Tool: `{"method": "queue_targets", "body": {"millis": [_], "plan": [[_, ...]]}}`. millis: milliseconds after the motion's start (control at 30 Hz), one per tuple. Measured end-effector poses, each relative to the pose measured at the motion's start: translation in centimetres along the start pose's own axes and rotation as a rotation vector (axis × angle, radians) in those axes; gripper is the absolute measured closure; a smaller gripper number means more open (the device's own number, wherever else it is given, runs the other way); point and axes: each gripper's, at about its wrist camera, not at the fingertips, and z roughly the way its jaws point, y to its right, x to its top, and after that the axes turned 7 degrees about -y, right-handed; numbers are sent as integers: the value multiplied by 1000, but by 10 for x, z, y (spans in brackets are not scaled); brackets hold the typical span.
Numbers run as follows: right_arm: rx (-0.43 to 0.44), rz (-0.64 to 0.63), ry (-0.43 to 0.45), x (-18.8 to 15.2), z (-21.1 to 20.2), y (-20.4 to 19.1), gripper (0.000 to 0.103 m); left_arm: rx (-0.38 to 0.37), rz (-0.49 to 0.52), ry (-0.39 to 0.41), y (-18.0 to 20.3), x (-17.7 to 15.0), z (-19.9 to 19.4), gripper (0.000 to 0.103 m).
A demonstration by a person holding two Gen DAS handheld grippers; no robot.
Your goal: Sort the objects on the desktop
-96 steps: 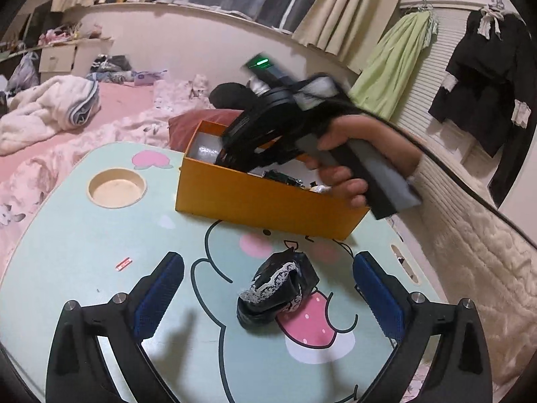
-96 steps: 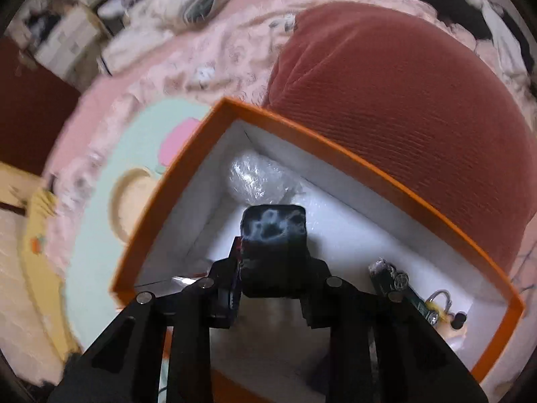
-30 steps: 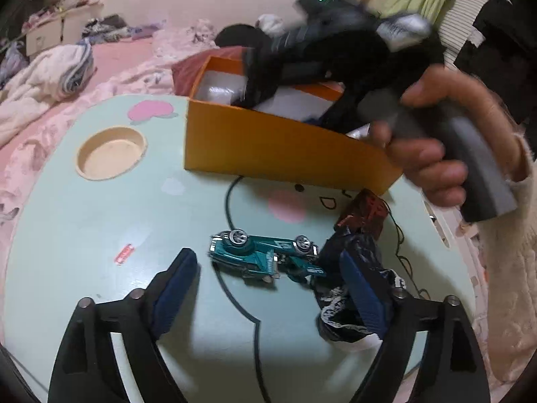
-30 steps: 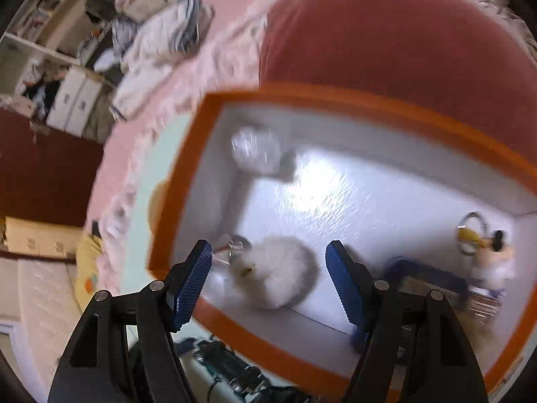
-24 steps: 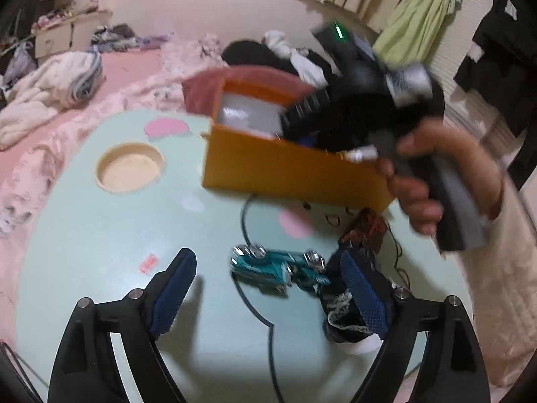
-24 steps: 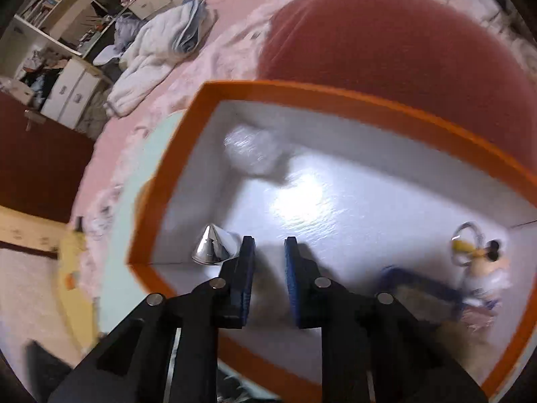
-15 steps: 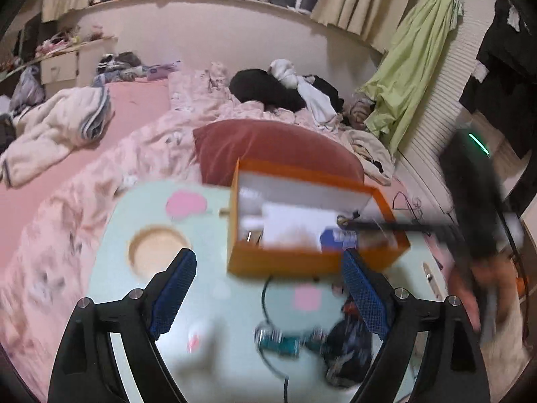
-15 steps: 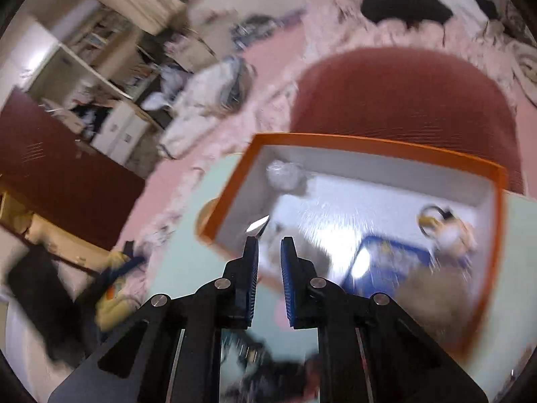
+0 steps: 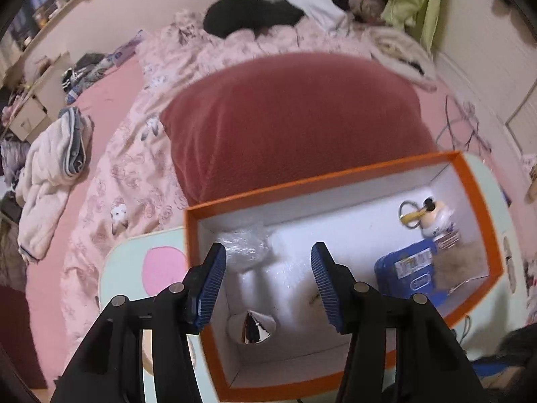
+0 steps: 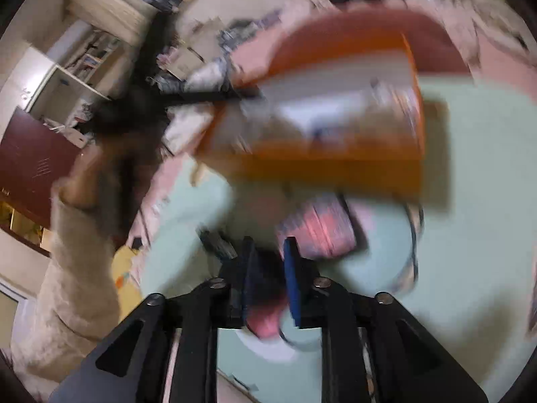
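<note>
In the left wrist view my left gripper (image 9: 266, 278) is open and empty, hovering over the left end of the orange box (image 9: 322, 181). Inside the box lie a silver cone (image 9: 253, 329), a crumpled clear plastic wrap (image 9: 246, 245), a blue pack (image 9: 407, 270), a figurine keychain (image 9: 433, 215) and a brownish fluffy thing (image 9: 465, 262). The right wrist view is heavily blurred. My right gripper (image 10: 268, 278) is nearly shut with nothing visible between the pads, above the mint table (image 10: 470, 235) in front of the orange box (image 10: 335, 164).
A dark red cushion (image 9: 292, 117) lies behind the box on a pink bed (image 9: 110, 174). The mint table with a pink patch (image 9: 157, 265) shows left of the box. In the right wrist view the other hand and sleeve (image 10: 77, 241) are at left.
My left gripper rose and moved forward over the box, still open. My right gripper pulled back out of the box to above the table, staying nearly shut.
</note>
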Motion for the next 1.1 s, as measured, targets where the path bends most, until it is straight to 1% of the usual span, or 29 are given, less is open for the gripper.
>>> {"method": "queue_targets", "body": {"millis": [33,67,100,133,200,233,267,300,333,367,400,433,467,500,533,567,600,667,700,733,767,800,867,933,967,1000,1033,1067,1100], "plan": [[-7,-25,29,14,-5,-9,79,29,8,-9,2,1,5,51],[-8,-36,44,24,-6,-17,78,80,17,-24,5,3,12,52],[3,-46,53,30,-7,-23,78,97,16,-38,6,5,18,54],[23,-58,58,37,-6,-29,78,124,19,-35,9,6,22,54],[56,-80,59,39,-5,-37,78,191,28,-39,15,9,29,54],[62,-92,51,37,-1,-40,78,206,31,-40,16,11,31,54],[62,-93,43,36,3,-40,78,211,34,-38,17,11,33,62],[60,-90,35,36,5,-40,78,216,44,-23,18,10,31,74],[57,-85,23,37,8,-37,78,207,48,-10,16,9,27,81],[54,-81,16,35,8,-35,78,160,33,-2,11,8,22,86],[48,-77,14,38,9,-34,78,47,-15,4,0,6,15,97],[42,-76,16,30,0,-30,78,-58,-62,13,-11,3,10,102],[35,-72,22,33,1,-30,78,-148,-104,30,-22,-1,2,102],[28,-71,28,33,-2,-27,78,-224,-143,71,-33,-8,-10,102],[14,-71,31,37,-3,-26,78,-266,-164,107,-40,-15,-20,102],[-16,-68,23,47,-1,-26,78,-325,-194,157,-49,-28,-36,102],[-40,-62,13,56,2,-25,78,-358,-213,191,-53,-38,-49,102],[-88,-47,-31,79,18,-22,78,-395,-244,258,-63,-61,-71,102],[-105,-37,-56,89,26,-22,75,-403,-257,290,-67,-77,-83,102],[-125,-16,-103,103,40,-19,68,-415,-271,310,-73,-93,-91,102],[-134,-5,-131,106,45,-10,61,-431,-288,321,-76,-107,-96,102],[-155,1,-169,116,58,-9,59,-448,-305,329,-77,-124,-99,102],[-205,-9,-207,131,77,-8,50,-464,-317,314,-74,-155,-94,100],[-266,-9,-239,144,96,-9,50,-471,-335,289,-69,-176,-79,99],[-279,-7,-254,145,103,-9,50,-488,-334,273,-65,-182,-70,95],[-286,-9,-274,143,111,-8,50,-523,-330,251,-57,-189,-56,85],[-292,-12,-305,142,120,-6,46,-546,-329,232,-51,-192,-46,80],[-295,-30,-300,142,123,-7,47,-563,-334,204,-45,-195,-36,69],[-312,-48,-305,141,124,-8,49,-571,-341,177,-39,-197,-26,64]]}}
